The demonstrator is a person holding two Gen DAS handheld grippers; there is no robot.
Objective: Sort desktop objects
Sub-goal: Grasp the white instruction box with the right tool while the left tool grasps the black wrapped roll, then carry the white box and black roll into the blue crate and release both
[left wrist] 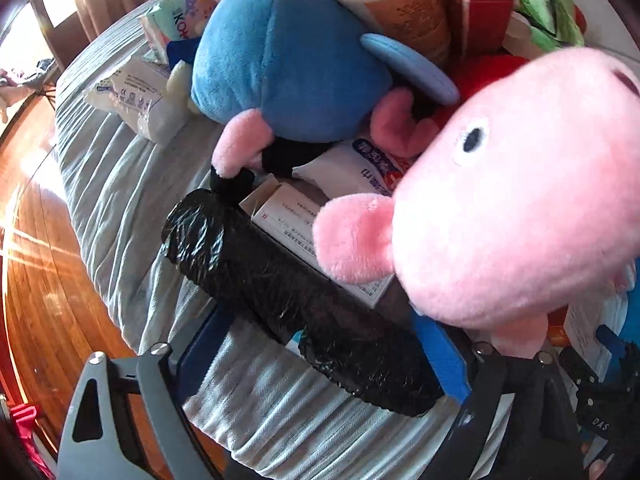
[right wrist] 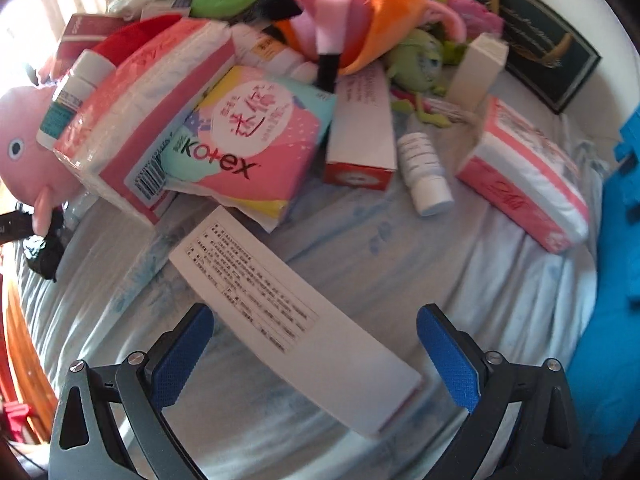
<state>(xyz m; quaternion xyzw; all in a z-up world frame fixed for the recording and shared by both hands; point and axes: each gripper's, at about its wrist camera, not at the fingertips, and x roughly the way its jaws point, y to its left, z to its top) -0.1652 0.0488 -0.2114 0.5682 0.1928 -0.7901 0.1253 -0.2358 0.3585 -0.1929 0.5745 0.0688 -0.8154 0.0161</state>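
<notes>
Left wrist view: the left gripper (left wrist: 320, 356) points steeply down over a table draped in pale blue cloth (left wrist: 120, 200). A black plastic-wrapped roll (left wrist: 296, 300) lies slantwise between its blue pads (left wrist: 440, 356); the jaws stand apart, and whether the pads touch the roll cannot be told. Just beyond the roll lies a white printed box (left wrist: 288, 220). A pink plush pig head (left wrist: 520, 200) crowds the right-hand finger, and a blue plush toy (left wrist: 280, 68) lies farther ahead.

Right wrist view: the right gripper (right wrist: 316, 356) also points down, jaws spread wide. A long white box with printed text (right wrist: 288, 312) lies diagonally on the cloth between the two fingers, its near end close to the right-hand pad (right wrist: 448, 360); the pads are clear of it. Ahead and to the left sit a Kotex pack (right wrist: 248, 144) and a pink tissue pack (right wrist: 148, 108); ahead and to the right lie a small white bottle (right wrist: 424, 168) and a second tissue pack (right wrist: 524, 176).
</notes>
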